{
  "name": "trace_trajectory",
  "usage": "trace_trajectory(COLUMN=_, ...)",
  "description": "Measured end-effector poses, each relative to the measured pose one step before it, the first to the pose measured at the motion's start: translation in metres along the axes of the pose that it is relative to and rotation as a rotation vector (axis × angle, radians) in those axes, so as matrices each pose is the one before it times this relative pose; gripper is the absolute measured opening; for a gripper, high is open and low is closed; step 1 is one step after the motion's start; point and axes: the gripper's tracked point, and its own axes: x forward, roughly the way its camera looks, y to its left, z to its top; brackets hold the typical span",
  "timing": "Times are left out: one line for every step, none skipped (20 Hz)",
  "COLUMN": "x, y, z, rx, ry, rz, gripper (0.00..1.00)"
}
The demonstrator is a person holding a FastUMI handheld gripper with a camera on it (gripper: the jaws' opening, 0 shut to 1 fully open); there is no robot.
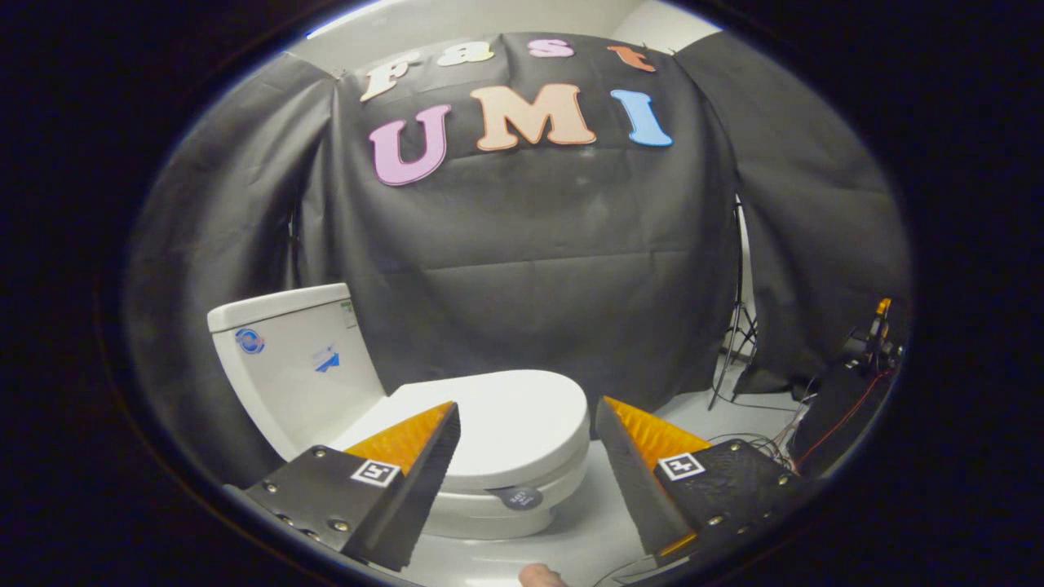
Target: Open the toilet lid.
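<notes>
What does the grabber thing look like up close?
The gripper has two wedge-shaped fingers that narrow to points, spread wide apart. Their inner faces are ridged like little teeth. Each finger carries a small square black-and-white marker tag on top, and round metal screws dot the dark textured plates behind. A bit of the person's hand peeks in below.

Gripper [526, 412] hovers with fingers spread wide, toilet lid [506, 424] flat down just ahead between them, tank [294, 359] rising at far left
</notes>
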Motion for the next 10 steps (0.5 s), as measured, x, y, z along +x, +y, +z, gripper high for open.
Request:
trace_trajectory(x=0.00263, y=-0.00223, z=0.00091, rx=-0.01322, ry=-0.00162, rz=-0.00398, gripper=0.99)
trace_trajectory(x=0.00082, y=0.00061, z=0.00027, rx=-0.00508, ry=-0.00274, rz=-0.00262, gripper=0.99)
trace_trajectory(x=0.00149, y=-0.00211, z=0.00056, rx=0.00105, ry=0.0008, rz=-0.00496, gripper=0.99)
trace_trajectory(x=0.0014, y=-0.00287, z=-0.00245, rx=0.00047, ry=0.0038, rz=-0.00538, gripper=0.99)
trace_trajectory(x=0.00076, y=-0.00196, z=-0.00172, rx=0.00107, ry=0.00705, rz=-0.00268, gripper=0.99)
trace_trajectory(x=0.00131, y=-0.00164, z=-0.00417, rx=0.00147, ry=0.00937, rz=-0.00332, gripper=0.99)
trace_trajectory(x=0.00133, y=-0.00286, z=-0.0029, rx=0.00043, ry=0.01014, rz=-0.0049, gripper=0.99)
trace_trajectory(x=0.00179, y=-0.00164, z=-0.00381, rx=0.0046, ry=0.01097, rz=-0.0015, gripper=0.99)
trace_trajectory(x=0.00168, y=-0.00132, z=-0.00369, rx=0.01215, ry=0.0183, rz=-0.00104, gripper=0.99)
trace_trajectory(x=0.002, y=-0.00239, z=-0.00595, rx=0.01537, ry=0.0186, rz=-0.00368, gripper=0.99)
